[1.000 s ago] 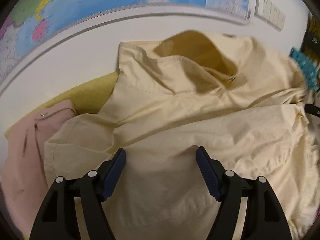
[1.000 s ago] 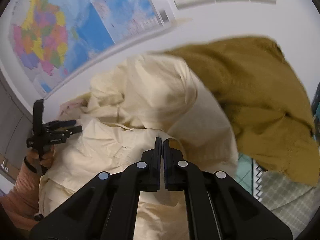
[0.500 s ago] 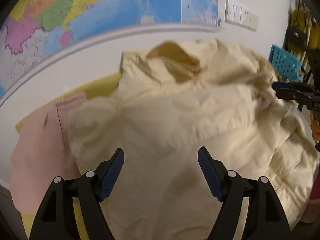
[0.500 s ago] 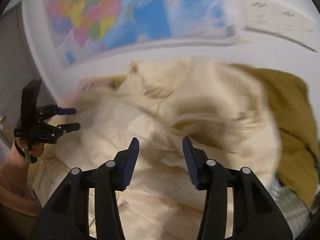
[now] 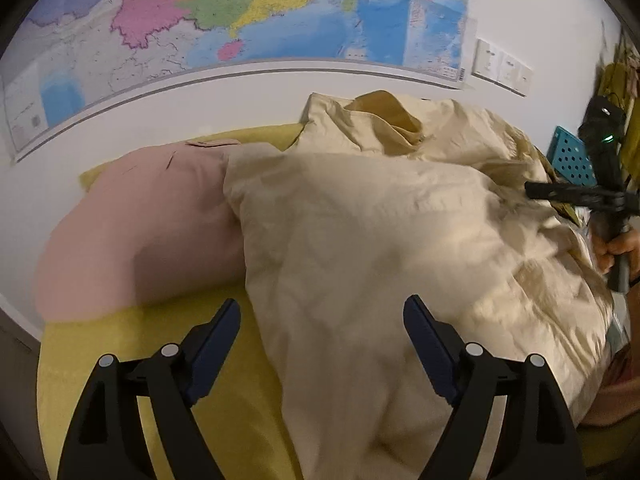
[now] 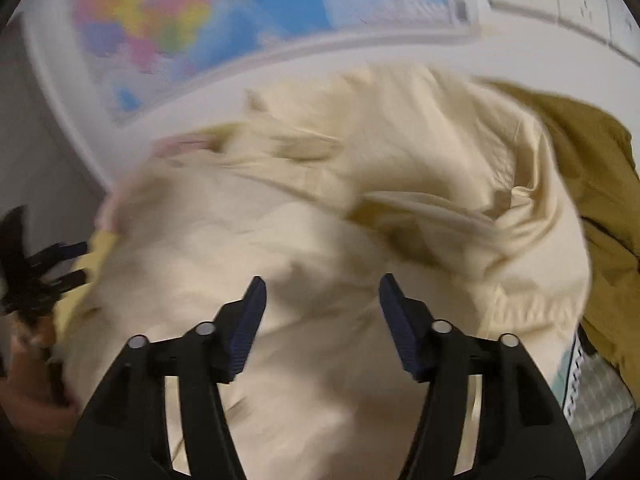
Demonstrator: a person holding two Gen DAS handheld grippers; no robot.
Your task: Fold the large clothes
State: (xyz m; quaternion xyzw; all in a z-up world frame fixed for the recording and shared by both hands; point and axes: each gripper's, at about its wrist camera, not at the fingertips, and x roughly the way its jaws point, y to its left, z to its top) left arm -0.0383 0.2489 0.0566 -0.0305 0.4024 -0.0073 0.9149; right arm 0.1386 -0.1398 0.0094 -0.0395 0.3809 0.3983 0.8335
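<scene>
A large cream jacket (image 5: 380, 240) lies crumpled on a yellow-green cloth (image 5: 160, 400), its collar toward the wall. My left gripper (image 5: 322, 322) hovers over the jacket's near left edge, jaws opening, nothing pinched between the blue pads. In the right wrist view the same cream jacket (image 6: 320, 240) fills the middle. My right gripper (image 6: 320, 300) stands above it, jaws opening wider, no cloth gripped. The right gripper (image 5: 560, 194) also shows at the right edge of the left view, and the left gripper (image 6: 68, 262) at the left edge of the right view.
A pink garment (image 5: 140, 228) lies left of the jacket. A mustard garment (image 6: 592, 200) lies at its right, a teal perforated basket (image 5: 572, 156) beyond. A wall map (image 5: 240, 20) and white sockets (image 5: 504, 66) hang behind. A checked cloth (image 6: 600, 404) sits lower right.
My right gripper was shut on the cream cloth, then opened and let it go. The left gripper moved left toward the jacket's edge, uncovering the pink garment and yellow-green cloth.
</scene>
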